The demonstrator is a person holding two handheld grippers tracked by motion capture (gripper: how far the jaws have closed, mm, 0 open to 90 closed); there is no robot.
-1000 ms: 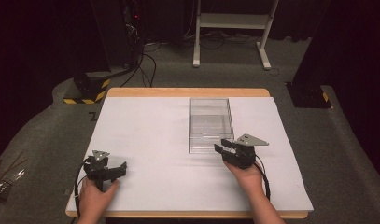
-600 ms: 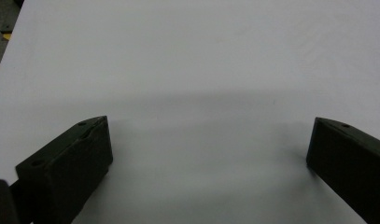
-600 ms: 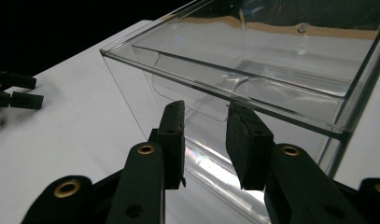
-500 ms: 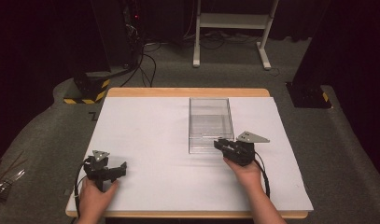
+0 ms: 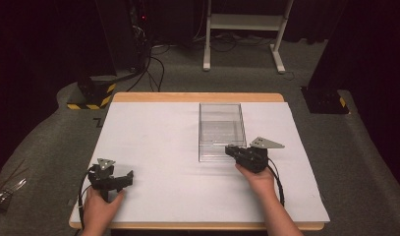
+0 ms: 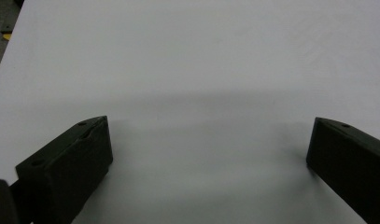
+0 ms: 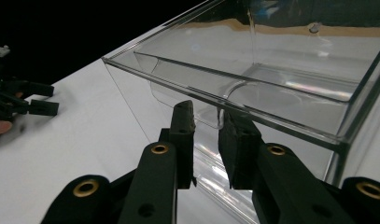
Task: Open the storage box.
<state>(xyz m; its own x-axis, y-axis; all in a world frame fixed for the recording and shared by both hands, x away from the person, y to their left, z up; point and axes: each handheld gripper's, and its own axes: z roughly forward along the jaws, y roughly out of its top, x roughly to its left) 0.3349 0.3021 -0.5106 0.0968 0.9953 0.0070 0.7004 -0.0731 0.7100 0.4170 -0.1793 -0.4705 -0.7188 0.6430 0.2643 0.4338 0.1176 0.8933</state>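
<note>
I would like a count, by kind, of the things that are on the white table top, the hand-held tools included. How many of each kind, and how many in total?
Clear plastic box: 1
Hand-held grippers: 2, the left gripper and the right gripper
Total: 3

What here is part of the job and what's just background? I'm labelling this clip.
In the job: clear plastic box; right gripper at its near wall, jaws almost closed; left gripper, open over the white table sheet.

Lying about: white stand, floor cables, striped base.
</note>
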